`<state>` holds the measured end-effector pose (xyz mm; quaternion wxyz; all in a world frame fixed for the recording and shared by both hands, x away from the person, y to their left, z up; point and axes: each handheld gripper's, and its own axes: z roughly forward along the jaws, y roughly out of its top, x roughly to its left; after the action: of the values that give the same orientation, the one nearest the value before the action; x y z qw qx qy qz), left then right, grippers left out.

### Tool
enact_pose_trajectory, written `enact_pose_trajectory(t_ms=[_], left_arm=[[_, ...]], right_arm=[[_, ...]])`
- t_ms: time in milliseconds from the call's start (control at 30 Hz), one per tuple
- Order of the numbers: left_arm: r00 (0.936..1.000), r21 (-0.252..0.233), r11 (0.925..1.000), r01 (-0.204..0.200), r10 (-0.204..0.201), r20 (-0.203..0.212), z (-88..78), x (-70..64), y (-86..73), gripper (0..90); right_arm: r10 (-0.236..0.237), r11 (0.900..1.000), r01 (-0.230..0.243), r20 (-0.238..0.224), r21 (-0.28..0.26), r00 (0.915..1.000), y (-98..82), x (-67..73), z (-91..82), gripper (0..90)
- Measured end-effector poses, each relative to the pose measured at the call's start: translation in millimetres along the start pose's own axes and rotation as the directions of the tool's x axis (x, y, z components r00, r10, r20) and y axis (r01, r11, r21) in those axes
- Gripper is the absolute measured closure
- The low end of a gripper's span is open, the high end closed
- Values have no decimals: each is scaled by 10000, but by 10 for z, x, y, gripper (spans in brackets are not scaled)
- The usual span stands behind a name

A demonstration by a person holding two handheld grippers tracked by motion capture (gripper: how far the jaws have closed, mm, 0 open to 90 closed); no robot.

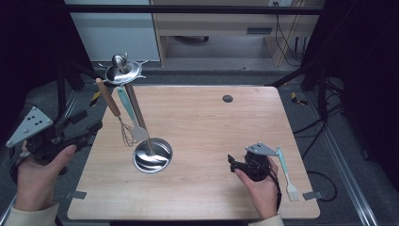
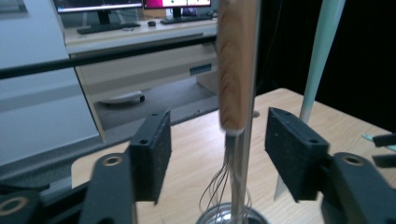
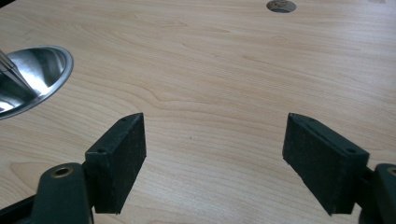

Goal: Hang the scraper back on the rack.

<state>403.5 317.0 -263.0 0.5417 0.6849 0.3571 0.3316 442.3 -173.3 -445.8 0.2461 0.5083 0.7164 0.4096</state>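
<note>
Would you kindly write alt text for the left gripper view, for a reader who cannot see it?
The left tongs frame a whisk's wooden handle, which hangs between their black pads with a gap on each side. A steel pole stands right behind it, a pale green handle to the right, and the wooden table lies below.

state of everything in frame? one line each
stand: upright on the table, pole rising from its steel base
whisk: hanging on the stand, wires down
teal spatula: hanging on the stand
second spatula: lying flat by the table's right edge
left gripper: jaws apart around the whisk handle, pads not touching
right gripper: open, nothing between its jaws
</note>
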Motion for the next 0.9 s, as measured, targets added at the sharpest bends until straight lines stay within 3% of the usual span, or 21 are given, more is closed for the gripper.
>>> enact_pose_trajectory(t_ms=[200, 367, 600, 900], left_arm=[[9997, -793, 9968, 126, -107, 236, -8, -96, 194, 665], [9995, -1108, 9937, 195, -165, 282, -6, -117, 330, 813], [9992, -1266, 9912, 376, -359, 154, 77, -105, 454, 895], [9992, -1469, 9885, 358, -380, -121, 140, -100, 519, 899]], right_arm=[[-112, 9999, 112, 50, 130, 9999, -3, 12, 19, 227], [-93, 9999, 92, 68, 118, 9999, -2, 10, 11, 237], [-77, 9999, 76, 82, 100, 9999, -1, -7, 4, 245], [-3, 10000, 2, 90, 34, 10000, 2, -28, -12, 249]])
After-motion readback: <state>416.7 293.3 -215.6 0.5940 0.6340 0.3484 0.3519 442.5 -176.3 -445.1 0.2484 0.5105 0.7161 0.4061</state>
